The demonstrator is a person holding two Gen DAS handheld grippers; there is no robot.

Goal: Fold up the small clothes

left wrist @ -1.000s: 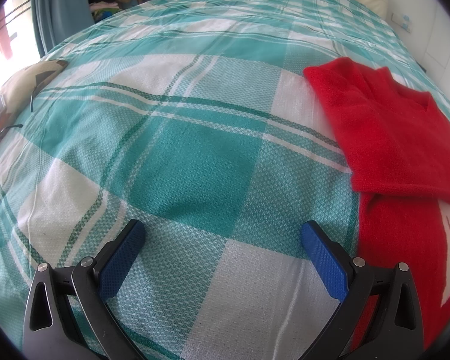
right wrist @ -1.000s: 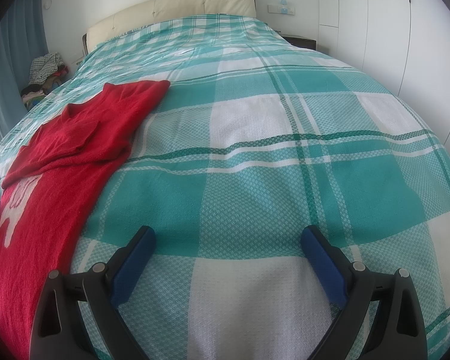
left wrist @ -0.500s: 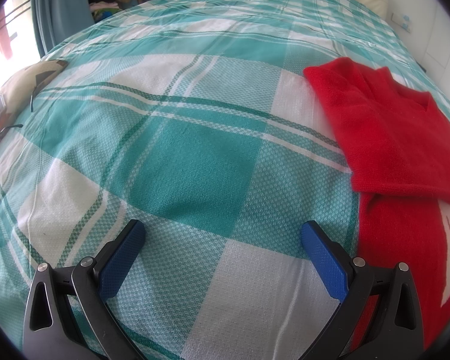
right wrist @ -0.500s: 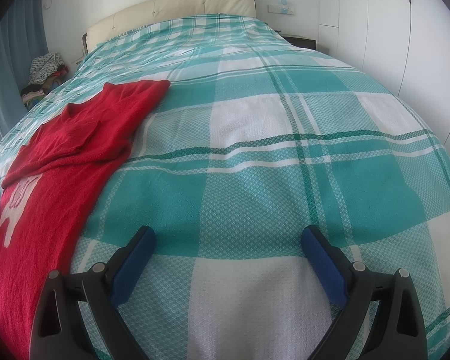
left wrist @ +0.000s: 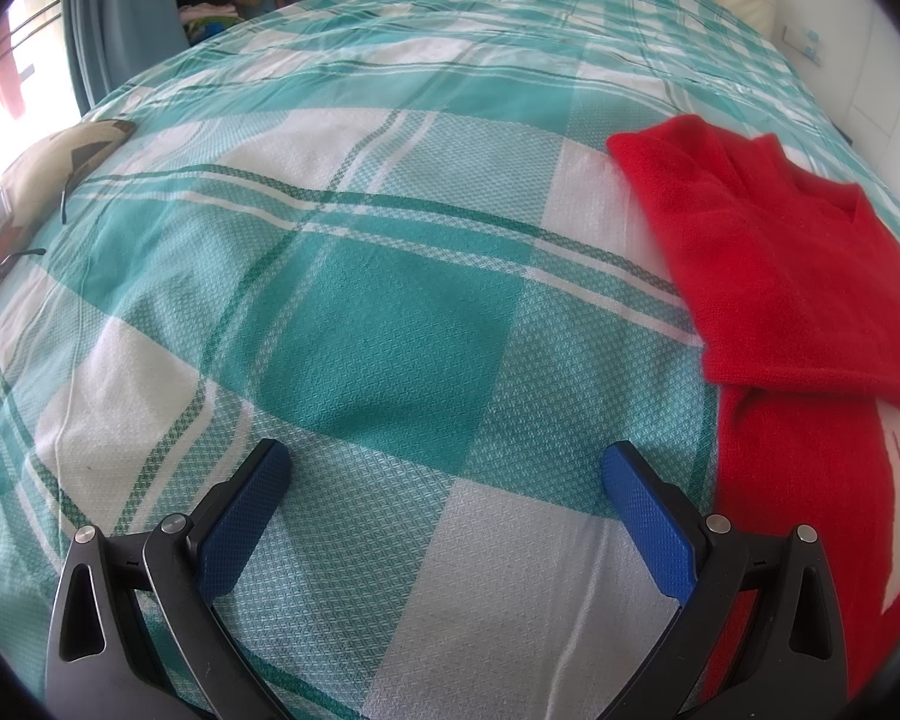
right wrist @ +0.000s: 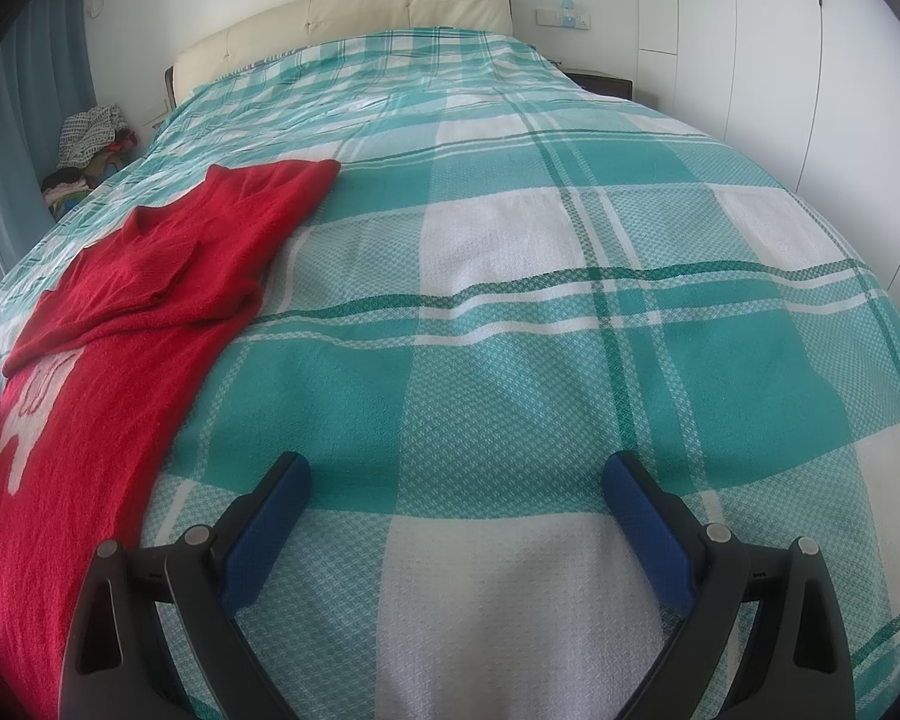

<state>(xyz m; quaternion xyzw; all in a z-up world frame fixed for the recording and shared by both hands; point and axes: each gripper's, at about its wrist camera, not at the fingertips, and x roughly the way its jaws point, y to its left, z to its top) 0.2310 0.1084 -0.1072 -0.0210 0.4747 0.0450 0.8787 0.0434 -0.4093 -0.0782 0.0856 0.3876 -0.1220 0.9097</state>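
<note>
A red knitted sweater (left wrist: 798, 300) with a white motif lies flat on the teal-and-white checked bedspread (left wrist: 390, 312). Its upper part, with the sleeves, is folded over the body. In the left wrist view it fills the right side; in the right wrist view the sweater (right wrist: 120, 348) lies at the left. My left gripper (left wrist: 444, 474) is open over bare bedspread, just left of the sweater's edge. My right gripper (right wrist: 456, 480) is open too, over bedspread (right wrist: 540, 360) to the right of the sweater. Neither holds anything.
A beige cushion (left wrist: 30, 180) lies at the bed's left edge. A heap of clothes (right wrist: 90, 144) sits beside the blue curtain (left wrist: 120, 18). The cream headboard (right wrist: 360, 18) stands at the far end, white wardrobe doors (right wrist: 780, 60) on the right.
</note>
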